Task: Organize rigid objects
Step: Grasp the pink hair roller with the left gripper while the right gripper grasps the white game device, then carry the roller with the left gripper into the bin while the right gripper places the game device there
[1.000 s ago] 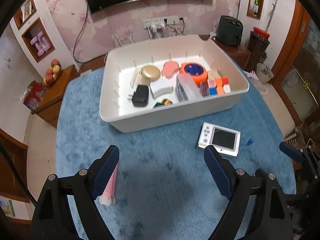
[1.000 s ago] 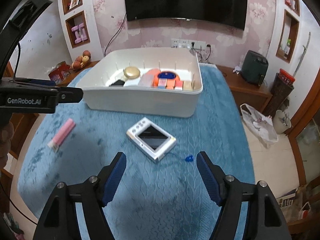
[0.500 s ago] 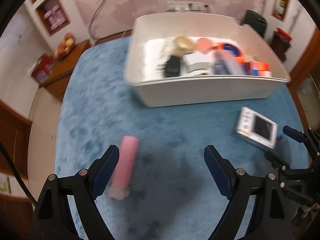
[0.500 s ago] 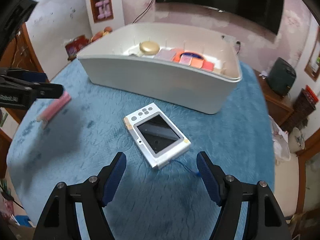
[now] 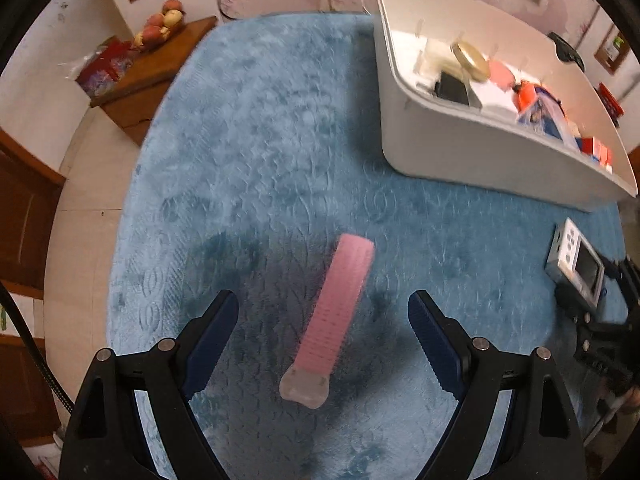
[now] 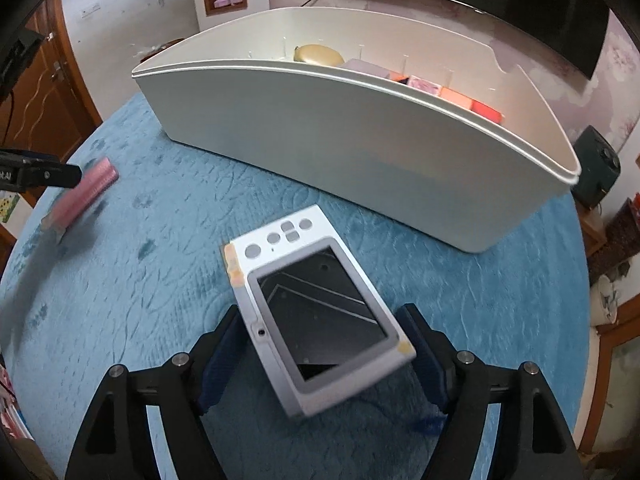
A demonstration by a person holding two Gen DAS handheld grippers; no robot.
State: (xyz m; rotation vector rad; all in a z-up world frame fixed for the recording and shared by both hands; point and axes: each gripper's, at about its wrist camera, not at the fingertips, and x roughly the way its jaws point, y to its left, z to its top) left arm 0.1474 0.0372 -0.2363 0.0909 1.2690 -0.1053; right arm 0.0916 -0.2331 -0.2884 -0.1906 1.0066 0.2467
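Note:
A pink ribbed stick [image 5: 340, 312] with a clear cap lies on the blue tablecloth [image 5: 260, 160]. My left gripper [image 5: 324, 336] is open, its fingers on either side of the stick's near half. A white handheld device [image 6: 316, 312] with a dark screen lies on the cloth. My right gripper [image 6: 320, 356] is open, its fingers on either side of the device's near end. The white bin [image 6: 360, 140] holds several small objects. The pink stick also shows at the left of the right wrist view [image 6: 80, 196], and the device at the right of the left wrist view [image 5: 576, 264].
The bin [image 5: 460, 148] stands at the table's far side. A wooden side cabinet [image 5: 148, 76] with fruit is beyond the left edge. A small blue tag [image 6: 428, 424] lies by the device. A dark appliance [image 6: 596, 168] stands on a cabinet at right.
Both grippers have moved down and forward. The left one has come around the pink stick, the right one around the white device. Both stay open.

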